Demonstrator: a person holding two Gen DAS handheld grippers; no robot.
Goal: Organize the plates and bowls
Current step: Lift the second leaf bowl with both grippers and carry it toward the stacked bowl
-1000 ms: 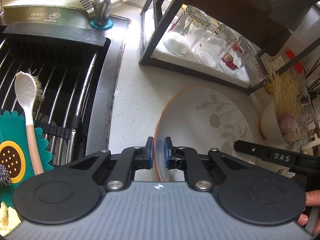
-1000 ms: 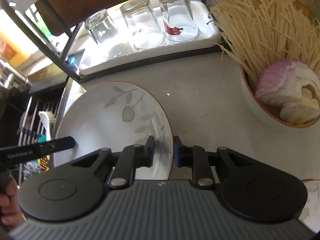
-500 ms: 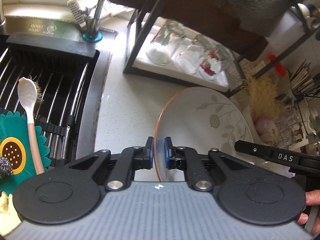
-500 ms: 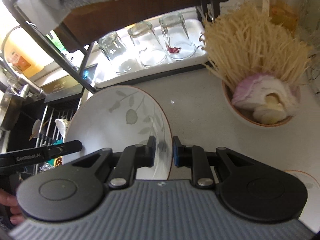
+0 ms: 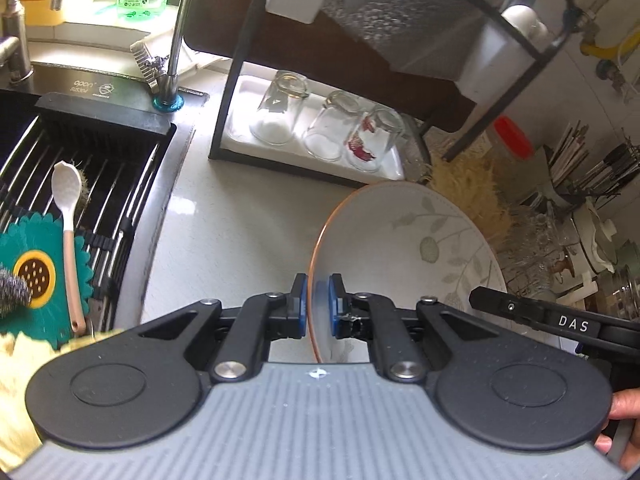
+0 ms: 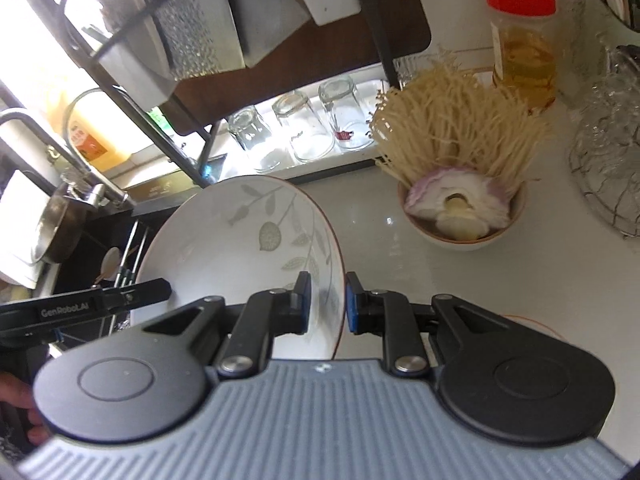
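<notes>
A white plate with a grey leaf pattern and orange rim [image 5: 404,248] is held in the air above the counter by both grippers. My left gripper [image 5: 318,304] is shut on its left rim. My right gripper [image 6: 326,300] is shut on its right rim, and the plate [image 6: 240,240] fills the left middle of the right wrist view. A small bowl [image 6: 464,236] holding onion and enoki mushrooms stands on the counter to the right. Another orange-rimmed dish edge [image 6: 536,320] shows behind my right gripper.
A black rack [image 5: 240,80] holds a white tray with three upturned glasses [image 5: 328,132]. The sink [image 5: 80,184] at left holds a spoon [image 5: 68,232] and a green sunflower mat. A red-capped jar [image 6: 520,40] and glassware [image 6: 608,160] stand at right.
Both grippers have lifted the plate higher and pulled back from the counter; the rack, glasses and bowl now look smaller and farther away. Both grips are unchanged.
</notes>
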